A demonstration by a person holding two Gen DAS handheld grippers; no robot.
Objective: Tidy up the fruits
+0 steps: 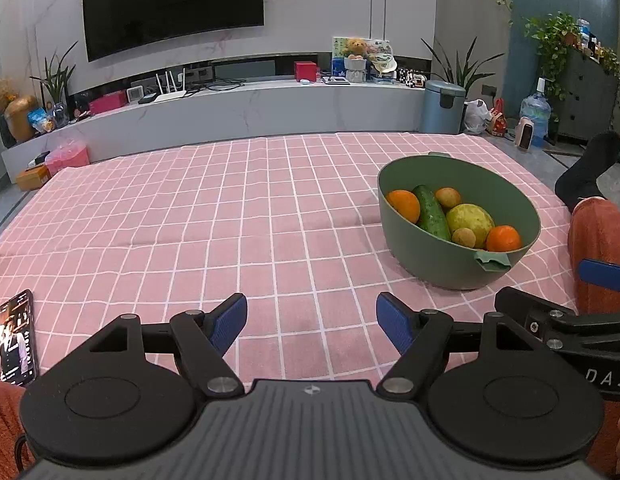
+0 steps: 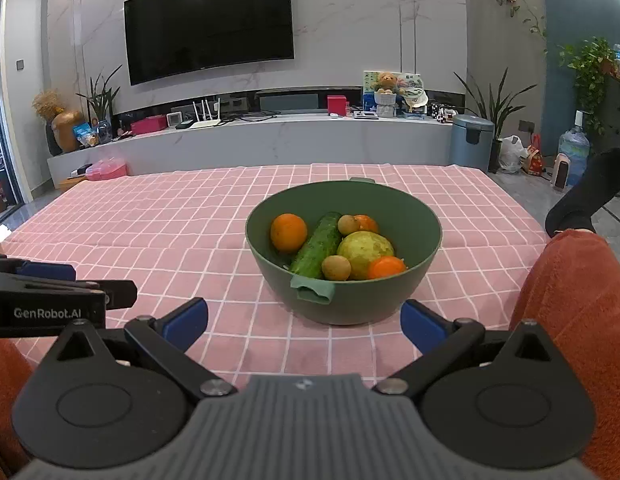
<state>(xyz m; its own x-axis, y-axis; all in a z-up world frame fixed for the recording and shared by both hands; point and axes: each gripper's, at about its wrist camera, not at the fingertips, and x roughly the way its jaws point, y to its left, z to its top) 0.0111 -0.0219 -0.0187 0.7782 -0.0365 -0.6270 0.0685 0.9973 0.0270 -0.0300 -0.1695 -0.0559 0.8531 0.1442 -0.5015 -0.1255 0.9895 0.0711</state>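
Note:
A green bowl (image 2: 350,304) stands on the pink checked tablecloth (image 2: 169,216). In it lie oranges (image 2: 288,232), a cucumber (image 2: 318,246), a yellow-green round fruit (image 2: 366,248) and small brown fruits (image 2: 336,267). My right gripper (image 2: 303,322) is open and empty, just in front of the bowl. My left gripper (image 1: 312,322) is open and empty over bare cloth, with the bowl (image 1: 442,264) ahead to its right. The cucumber (image 1: 432,212) and oranges (image 1: 404,205) also show in the left wrist view.
A phone (image 1: 15,340) with a lit screen lies on the cloth at the near left. The person's orange-clad knee (image 2: 574,304) is at the right, with a black-socked foot (image 2: 590,196) beyond. A low TV bench (image 2: 269,140) runs behind the table.

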